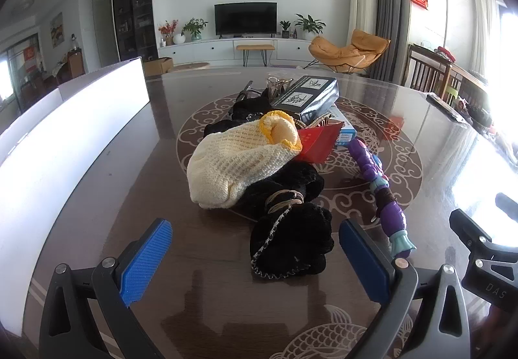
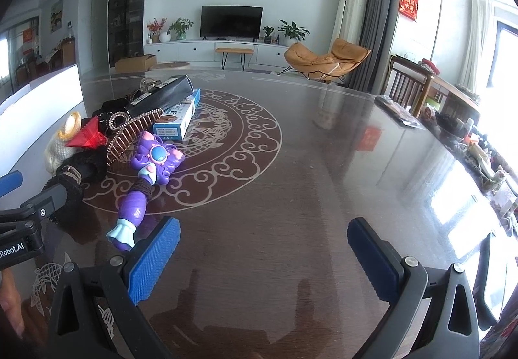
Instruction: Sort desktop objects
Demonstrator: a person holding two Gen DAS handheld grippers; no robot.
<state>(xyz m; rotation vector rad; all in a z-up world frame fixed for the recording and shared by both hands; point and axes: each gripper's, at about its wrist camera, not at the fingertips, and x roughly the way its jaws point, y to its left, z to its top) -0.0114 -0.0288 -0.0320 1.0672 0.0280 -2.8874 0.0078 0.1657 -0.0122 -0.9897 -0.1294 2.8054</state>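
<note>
A heap of objects lies on the dark glossy table (image 1: 129,197). Nearest my left gripper (image 1: 255,255) is a black fuzzy cloth (image 1: 291,242) tied with a band; its end lies between the open blue pads, untouched. Behind it sit a cream and yellow knitted piece (image 1: 239,161), a red packet (image 1: 319,140), a black box (image 1: 307,96) and a blue box (image 1: 344,132). A purple toy figure (image 1: 378,184) lies to the right. My right gripper (image 2: 264,252) stands open over bare table, the purple toy (image 2: 149,177) just left of its left pad. A brown hair claw (image 2: 129,132) rests on the heap.
White containers (image 1: 64,139) stand along the table's left side. Clutter (image 2: 469,139) lines the table's right edge, with wooden chairs (image 2: 408,84) beyond. The table to the right of the heap (image 2: 323,164) shows only reflections. Behind is a living room with a television (image 1: 246,17).
</note>
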